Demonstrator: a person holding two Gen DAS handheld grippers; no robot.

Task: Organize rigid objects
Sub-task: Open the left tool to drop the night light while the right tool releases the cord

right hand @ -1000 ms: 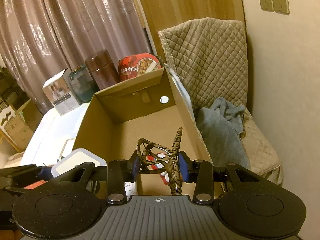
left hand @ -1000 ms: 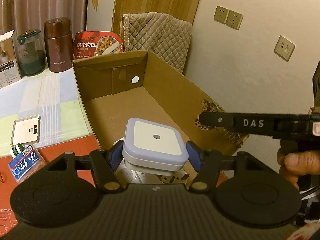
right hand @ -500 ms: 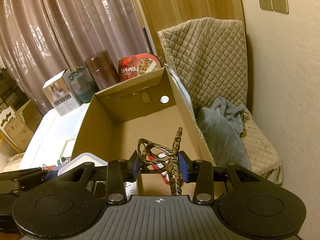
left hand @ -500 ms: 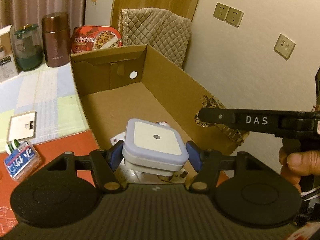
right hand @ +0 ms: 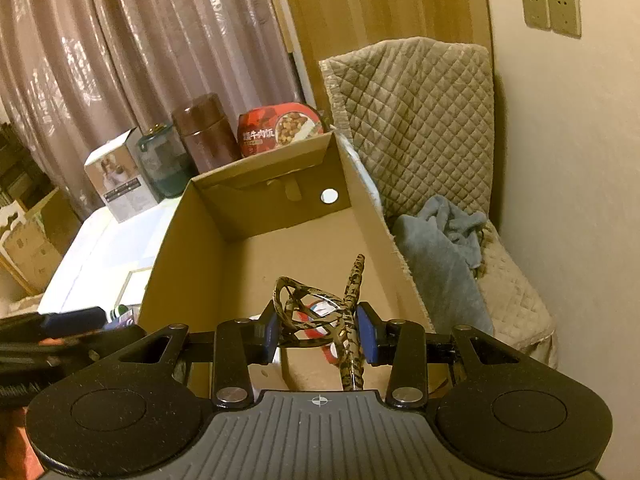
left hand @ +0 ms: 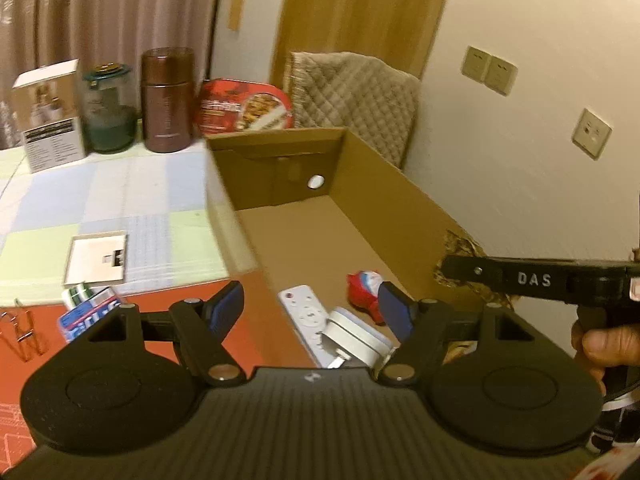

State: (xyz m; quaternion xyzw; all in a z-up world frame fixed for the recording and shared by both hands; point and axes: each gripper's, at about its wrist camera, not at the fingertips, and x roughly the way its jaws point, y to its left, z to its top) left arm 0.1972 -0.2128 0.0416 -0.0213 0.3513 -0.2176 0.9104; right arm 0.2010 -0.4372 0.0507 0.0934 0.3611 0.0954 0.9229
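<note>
In the left wrist view my left gripper (left hand: 310, 304) hangs over the near end of the open cardboard box (left hand: 396, 208). Its jaws are opening and nothing is between them. Below it, a white and lavender square device (left hand: 356, 340) lies tilted on the box floor beside a white remote (left hand: 302, 312) and a red toy (left hand: 364, 288). My right gripper (right hand: 320, 328) is shut on leopard-print glasses (right hand: 304, 300), held above the box's near right corner. Those glasses (left hand: 460, 244) also show over the box's right wall.
Behind the box stand a brown canister (left hand: 168, 100), a green jar (left hand: 107, 108), a white carton (left hand: 48, 112) and a red food bowl (left hand: 244, 106). A white square plate (left hand: 98, 258) and a blue pack (left hand: 88, 312) lie left. A quilted chair (right hand: 416, 112) holds a grey cloth (right hand: 440, 248).
My left gripper let go of the square device, which dropped onto the box floor beside the remote. The left gripper's view drew back and shifted right. The right gripper kept still with the glasses.
</note>
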